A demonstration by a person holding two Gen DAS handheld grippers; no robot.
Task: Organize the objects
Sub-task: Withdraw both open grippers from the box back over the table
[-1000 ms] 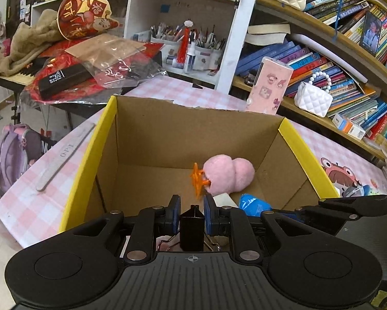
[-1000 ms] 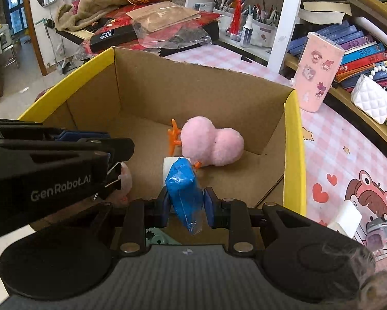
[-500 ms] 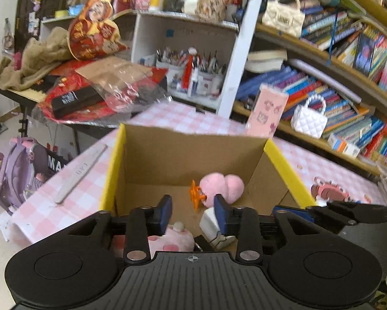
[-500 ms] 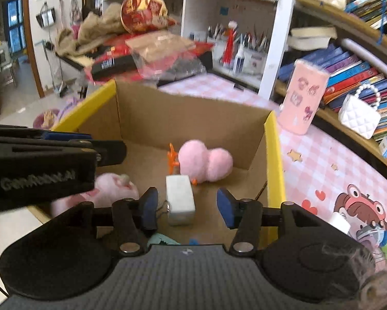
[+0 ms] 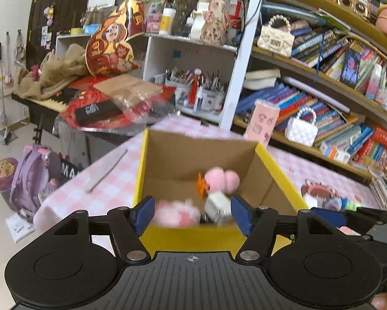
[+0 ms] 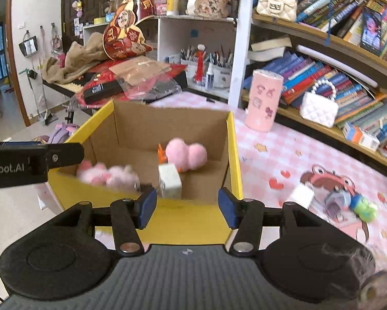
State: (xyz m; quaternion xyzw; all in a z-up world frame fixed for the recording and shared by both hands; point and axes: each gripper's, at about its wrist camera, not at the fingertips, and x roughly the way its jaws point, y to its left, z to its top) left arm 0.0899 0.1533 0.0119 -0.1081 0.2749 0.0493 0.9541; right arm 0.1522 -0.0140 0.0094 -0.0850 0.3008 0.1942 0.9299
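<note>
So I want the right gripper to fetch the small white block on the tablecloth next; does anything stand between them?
Nothing visible does. The right gripper, open, hangs over the box's near edge; the white block lies on bare tablecloth.

Toys crowd the cardboard box (image 6: 167, 126) floor; its right side is free.

Black plastic left gripper (image 5: 192, 215), blue finger pads (image 5: 142, 214), silver pivot screws, ribbed grey base, white "Robot.AI" lettering
</note>
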